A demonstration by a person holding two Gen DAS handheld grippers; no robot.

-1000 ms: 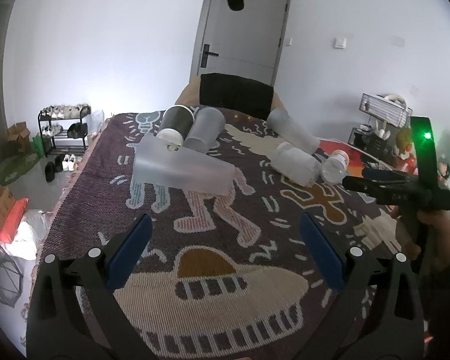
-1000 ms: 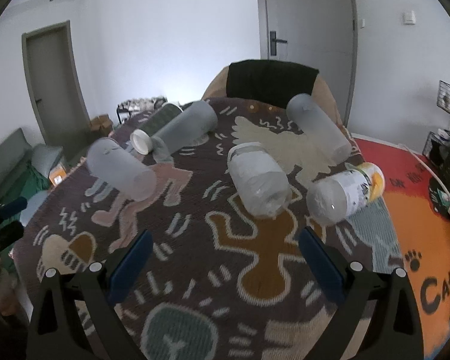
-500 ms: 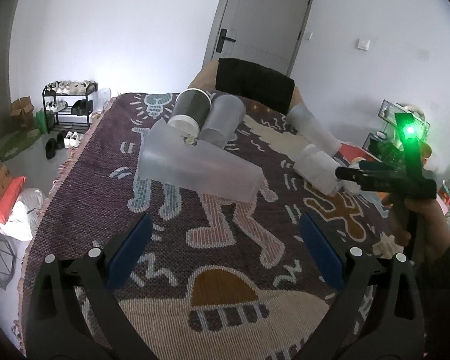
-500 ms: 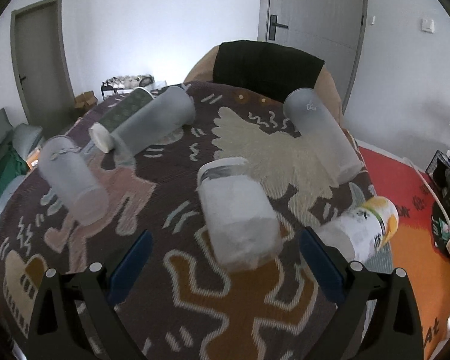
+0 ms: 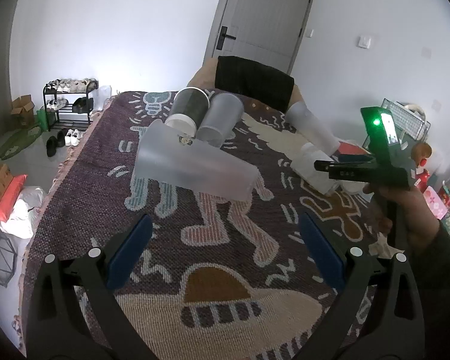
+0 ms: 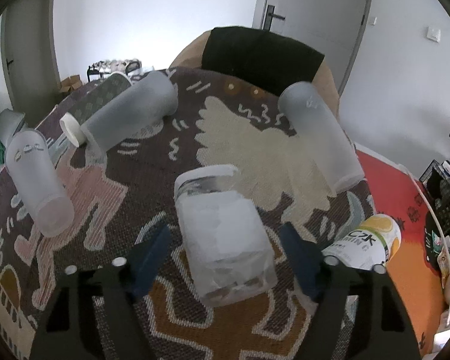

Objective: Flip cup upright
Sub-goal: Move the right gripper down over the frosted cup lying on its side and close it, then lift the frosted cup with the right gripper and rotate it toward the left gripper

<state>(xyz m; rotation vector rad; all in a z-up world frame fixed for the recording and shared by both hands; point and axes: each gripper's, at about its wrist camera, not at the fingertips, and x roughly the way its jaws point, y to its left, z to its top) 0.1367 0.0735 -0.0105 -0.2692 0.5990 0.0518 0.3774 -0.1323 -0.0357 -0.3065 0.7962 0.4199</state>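
Observation:
Several cups lie on their sides on a patterned blanket (image 5: 225,240). A clear cup with a white label (image 6: 225,237) lies between the open fingers of my right gripper (image 6: 225,258), its base toward me; the pads (image 6: 150,255) do not touch it. A frosted cup (image 5: 192,165) lies ahead of my left gripper (image 5: 225,252), which is open and empty. My right gripper also shows in the left wrist view (image 5: 339,168), over the clear cup (image 5: 312,165).
A dark cup (image 5: 189,108) and a frosted cup (image 5: 222,117) lie side by side at the back. Another frosted cup (image 6: 321,138) lies back right, a yellow-labelled cup (image 6: 366,246) at right. A black-backed chair (image 6: 261,57) stands behind the blanket.
My right gripper has moved forward and down until the clear cup lies between its fingers. My left gripper has moved closer to the frosted cup.

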